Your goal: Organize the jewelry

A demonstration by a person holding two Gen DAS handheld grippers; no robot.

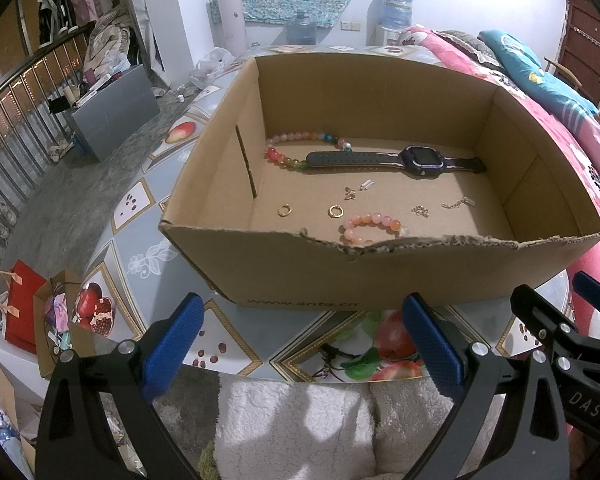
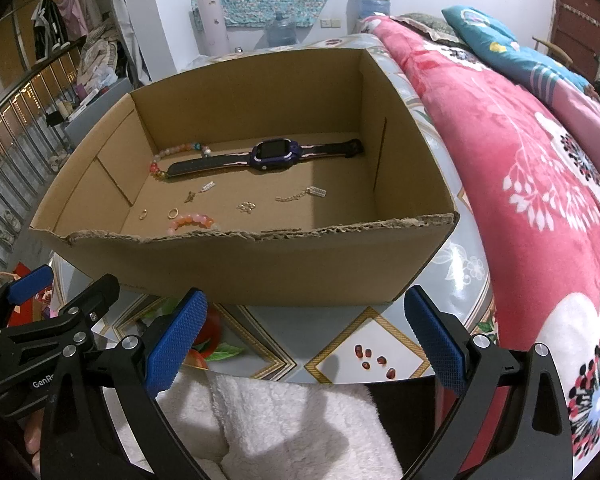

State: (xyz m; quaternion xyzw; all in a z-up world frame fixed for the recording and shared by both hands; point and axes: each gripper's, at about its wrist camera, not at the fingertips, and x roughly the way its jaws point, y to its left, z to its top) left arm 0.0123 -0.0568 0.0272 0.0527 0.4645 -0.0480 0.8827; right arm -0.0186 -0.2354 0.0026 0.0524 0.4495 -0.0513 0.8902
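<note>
An open cardboard box [image 1: 292,264] [image 2: 260,264] stands on a fruit-patterned table. Inside lie a dark smartwatch [image 1: 396,160] [image 2: 268,154], a multicoloured bead bracelet [image 1: 300,146] [image 2: 172,158], a pink bead bracelet [image 1: 370,226] [image 2: 192,222], two gold hoop earrings [image 1: 286,210] [image 1: 335,211] [image 2: 173,212], a butterfly charm [image 1: 350,193], and small chains [image 1: 458,203] [image 2: 300,195]. My left gripper [image 1: 304,348] and right gripper [image 2: 306,348] both hover open in front of the box's near wall, holding nothing.
A pink floral quilt [image 2: 532,184] lies right of the box. White fluffy fabric [image 2: 292,424] sits below the table edge. Shopping bags [image 1: 24,308] stand on the floor at left, beside a railing [image 1: 16,120].
</note>
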